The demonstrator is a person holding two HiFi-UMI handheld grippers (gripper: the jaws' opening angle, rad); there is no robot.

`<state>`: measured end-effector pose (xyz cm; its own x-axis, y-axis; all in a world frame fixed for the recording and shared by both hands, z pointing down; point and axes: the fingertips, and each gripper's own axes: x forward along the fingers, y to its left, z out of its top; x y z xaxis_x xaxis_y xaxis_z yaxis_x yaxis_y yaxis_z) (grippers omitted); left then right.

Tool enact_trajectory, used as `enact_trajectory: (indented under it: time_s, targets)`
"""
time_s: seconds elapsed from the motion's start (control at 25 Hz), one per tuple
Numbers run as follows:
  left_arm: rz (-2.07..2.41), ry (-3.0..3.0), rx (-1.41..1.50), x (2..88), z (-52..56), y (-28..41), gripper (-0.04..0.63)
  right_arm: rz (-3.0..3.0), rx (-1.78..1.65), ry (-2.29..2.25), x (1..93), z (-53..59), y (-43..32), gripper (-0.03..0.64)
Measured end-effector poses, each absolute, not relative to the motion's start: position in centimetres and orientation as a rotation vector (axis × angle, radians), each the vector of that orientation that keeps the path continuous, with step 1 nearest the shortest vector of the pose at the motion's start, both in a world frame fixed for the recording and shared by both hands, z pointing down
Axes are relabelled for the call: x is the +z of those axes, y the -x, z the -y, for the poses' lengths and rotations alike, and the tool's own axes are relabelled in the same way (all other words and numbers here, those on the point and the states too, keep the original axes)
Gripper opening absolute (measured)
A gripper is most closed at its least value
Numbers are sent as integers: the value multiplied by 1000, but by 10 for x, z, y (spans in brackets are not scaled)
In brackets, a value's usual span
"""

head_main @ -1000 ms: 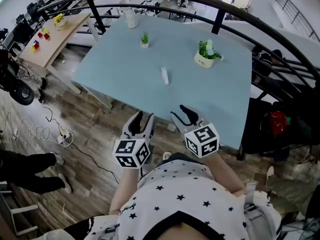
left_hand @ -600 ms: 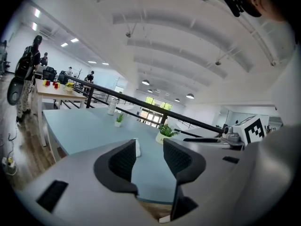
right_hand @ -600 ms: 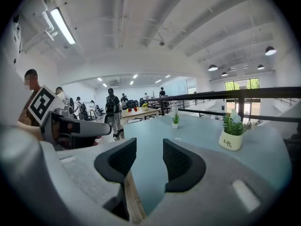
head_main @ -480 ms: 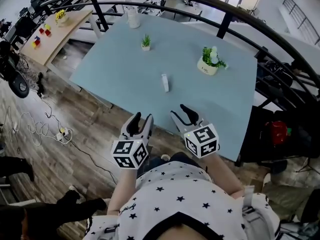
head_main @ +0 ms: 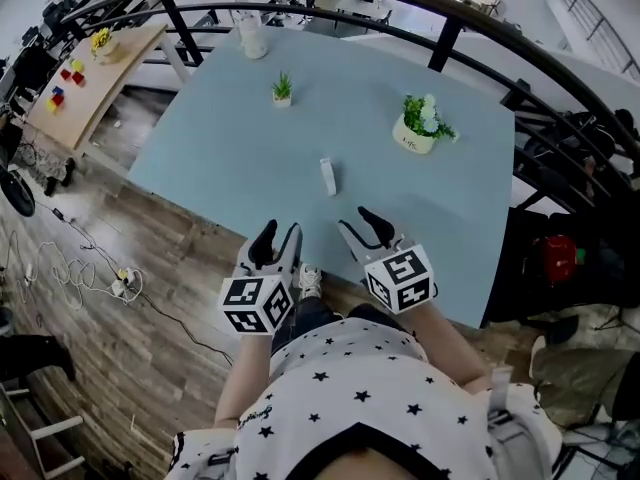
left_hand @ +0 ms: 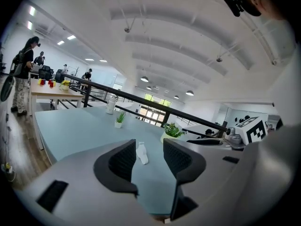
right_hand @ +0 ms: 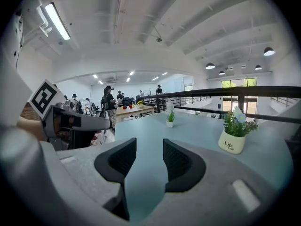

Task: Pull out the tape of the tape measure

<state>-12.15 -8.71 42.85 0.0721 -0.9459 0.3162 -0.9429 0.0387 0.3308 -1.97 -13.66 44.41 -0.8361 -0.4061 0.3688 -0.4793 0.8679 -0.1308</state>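
The white tape measure (head_main: pixel 327 177) lies closed at the middle of the light-blue table (head_main: pixel 220 158). Both grippers hover at the table's near edge, short of it. My left gripper (head_main: pixel 277 236) is open with nothing between its jaws. In the left gripper view the tape measure (left_hand: pixel 141 153) shows through the gap of that gripper (left_hand: pixel 150 158), well beyond the tips. My right gripper (head_main: pixel 364 230) is open and holds nothing. The right gripper view shows only bare tabletop between the tips of the right gripper (right_hand: pixel 149 158); the tape measure is not in that view.
A white pot with a green plant (head_main: pixel 418 128) stands at the back right, a small plant (head_main: pixel 283 90) at the back left, and a white bottle (head_main: pixel 252 36) at the far edge. A black railing (head_main: pixel 440 38) runs behind the table. A wooden desk (head_main: pixel 80 78) is far left.
Both grippers have stayed almost where they were, still open. The person's legs at the lower left have gone out of the head view.
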Motion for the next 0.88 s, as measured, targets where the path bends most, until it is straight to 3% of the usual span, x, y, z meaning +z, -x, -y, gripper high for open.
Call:
enact_trajectory:
  time_s: [0.88]
  targets:
    - [1621, -2014, 98, 458, 211, 183, 163, 2489, 370, -822, 519, 243, 92, 160]
